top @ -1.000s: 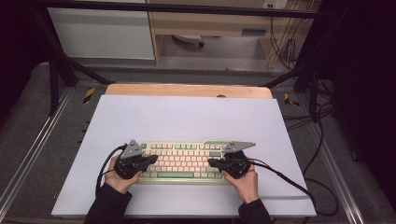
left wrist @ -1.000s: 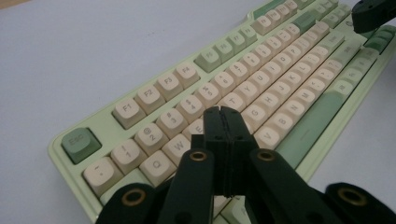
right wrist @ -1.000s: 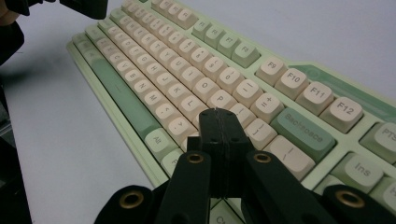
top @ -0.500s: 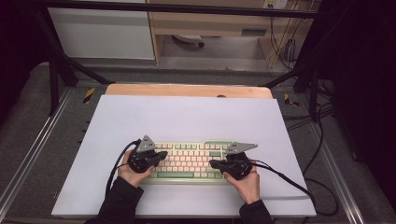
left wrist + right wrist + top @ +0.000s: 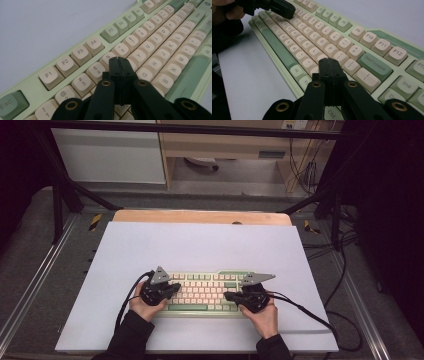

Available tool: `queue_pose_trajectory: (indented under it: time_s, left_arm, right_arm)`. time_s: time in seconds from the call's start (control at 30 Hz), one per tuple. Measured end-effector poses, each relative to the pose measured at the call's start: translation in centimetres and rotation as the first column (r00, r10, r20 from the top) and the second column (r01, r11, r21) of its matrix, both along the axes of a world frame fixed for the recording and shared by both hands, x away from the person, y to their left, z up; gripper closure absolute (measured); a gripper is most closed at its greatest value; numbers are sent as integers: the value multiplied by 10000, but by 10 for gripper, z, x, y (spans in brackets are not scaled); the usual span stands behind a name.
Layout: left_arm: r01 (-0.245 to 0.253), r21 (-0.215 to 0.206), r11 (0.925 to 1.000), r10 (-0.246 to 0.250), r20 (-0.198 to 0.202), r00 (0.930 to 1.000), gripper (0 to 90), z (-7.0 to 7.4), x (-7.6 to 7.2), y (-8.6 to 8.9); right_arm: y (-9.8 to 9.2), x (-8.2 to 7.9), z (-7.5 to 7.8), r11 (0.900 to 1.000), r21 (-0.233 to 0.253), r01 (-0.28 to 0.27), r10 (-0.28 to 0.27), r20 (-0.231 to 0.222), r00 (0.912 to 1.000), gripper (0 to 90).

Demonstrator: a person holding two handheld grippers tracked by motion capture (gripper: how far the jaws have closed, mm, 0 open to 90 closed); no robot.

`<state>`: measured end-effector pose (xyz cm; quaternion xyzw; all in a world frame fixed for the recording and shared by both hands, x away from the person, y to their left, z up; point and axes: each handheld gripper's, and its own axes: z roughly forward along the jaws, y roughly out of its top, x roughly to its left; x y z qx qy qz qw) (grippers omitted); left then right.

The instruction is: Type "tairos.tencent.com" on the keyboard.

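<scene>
Pale-green keyboard (image 5: 205, 291) with cream keys, lying square in the lower middle of the high view on a white mat (image 5: 200, 245). Left hand (image 5: 145, 306) entering from the bottom edge, black sleeve up to the wrist, wrapped around the left gripper (image 5: 175, 287), angled up and to the right over the board's left end. Right hand (image 5: 262, 316) mirrored at lower right, palm under the right gripper (image 5: 227, 296), aimed leftward across the right end. Left gripper's jaws pressed together in the centre of its own view, tip (image 5: 118, 60) poised over the number row beside the 5 key, contact impossible to tell. Right gripper's jaws likewise closed on nothing, tip (image 5: 327, 61) low over the keys near the bracket row, Backspace (image 5: 374, 63) just to the right. Left gripper again at upper left of the right gripper view (image 5: 287, 8), above the far keys.
</scene>
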<state>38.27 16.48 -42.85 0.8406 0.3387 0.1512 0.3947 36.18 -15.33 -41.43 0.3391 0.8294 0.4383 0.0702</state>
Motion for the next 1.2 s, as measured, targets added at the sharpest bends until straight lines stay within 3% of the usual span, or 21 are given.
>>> queue_pose_trajectory:
  time_s: [0.53,1.2]
  left_arm:
    - [178,-63,9998,-178,54,9998,900,4,-7,4]
    - [7,-396,9992,0,167,9999,900,14,-22,32]
  right_arm:
    - [-2,-1,3,9999,132,-31,31,37,10000,900]
    - [-1,-2,3,9999,167,-7,7,35,10000,900]
